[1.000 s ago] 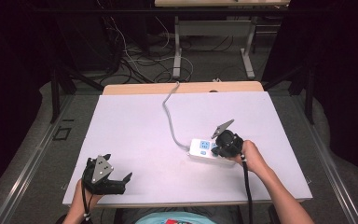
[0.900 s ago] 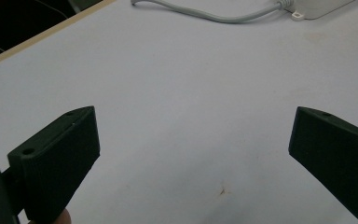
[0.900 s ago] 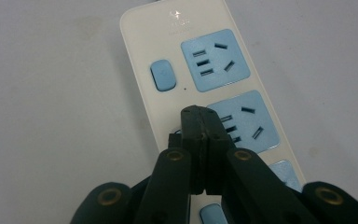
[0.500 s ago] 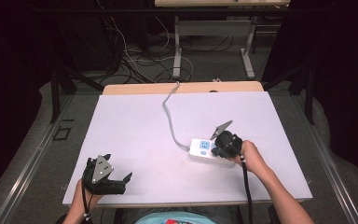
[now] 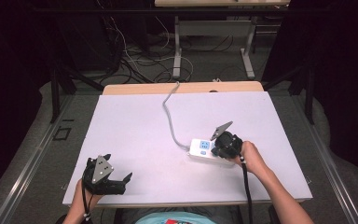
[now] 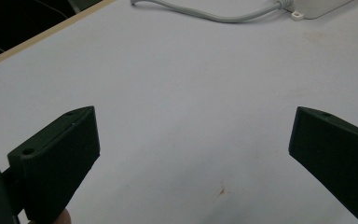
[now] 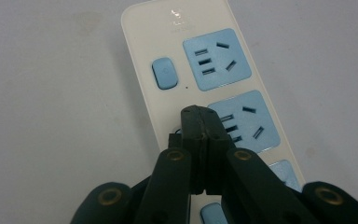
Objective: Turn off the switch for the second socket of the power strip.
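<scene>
A white power strip (image 5: 199, 148) with blue sockets lies right of the table's middle, and its grey cable (image 5: 168, 116) runs to the far edge. My right gripper (image 5: 216, 151) is over the strip, shut with nothing between its jaws. In the right gripper view the closed tips (image 7: 199, 116) are down on the power strip (image 7: 186, 46) beside the second blue socket (image 7: 247, 122), just below a blue switch button (image 7: 164, 73); what lies under the tips is hidden. My left gripper (image 5: 124, 183) rests open at the table's near left corner, above bare table in its own view (image 6: 193, 158).
The white table top (image 5: 130, 130) has a wooden strip along its far edge. The left gripper view catches the strip's end (image 6: 321, 5) and cable (image 6: 214, 16) far ahead. Table legs and tangled cables lie on the floor beyond.
</scene>
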